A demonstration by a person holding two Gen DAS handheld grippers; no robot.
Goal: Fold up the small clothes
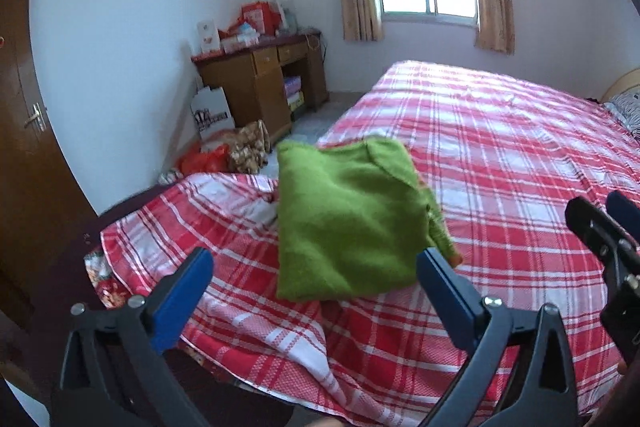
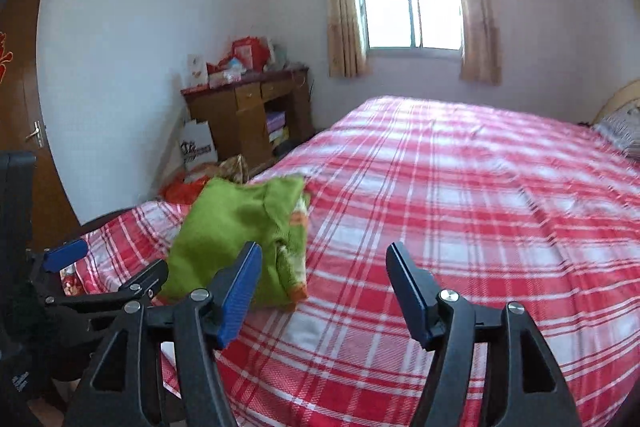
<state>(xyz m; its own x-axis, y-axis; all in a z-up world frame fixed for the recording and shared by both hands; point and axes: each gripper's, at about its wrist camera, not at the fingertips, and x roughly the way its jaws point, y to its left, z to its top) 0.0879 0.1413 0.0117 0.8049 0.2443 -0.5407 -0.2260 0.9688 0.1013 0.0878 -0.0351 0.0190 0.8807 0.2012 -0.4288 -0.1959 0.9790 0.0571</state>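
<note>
A folded green garment (image 1: 348, 223) lies on the bed's red plaid sheet (image 1: 500, 163), near its left corner. It also shows in the right wrist view (image 2: 240, 227), with an orange-trimmed edge on its right side. My left gripper (image 1: 316, 259) is open and empty, its blue fingers just in front of the garment on either side, not touching it. My right gripper (image 2: 322, 255) is open and empty, to the right of the garment. The right gripper also shows at the right edge of the left wrist view (image 1: 600, 215). The left gripper shows at the lower left of the right wrist view (image 2: 112, 267).
The red plaid sheet (image 2: 480, 207) covers a wide bed. A wooden desk (image 1: 260, 79) with boxes on top stands in the far left corner. Bags (image 1: 224, 147) lie on the floor. A brown door (image 1: 24, 131) is at left. A pillow (image 1: 628, 111) is far right.
</note>
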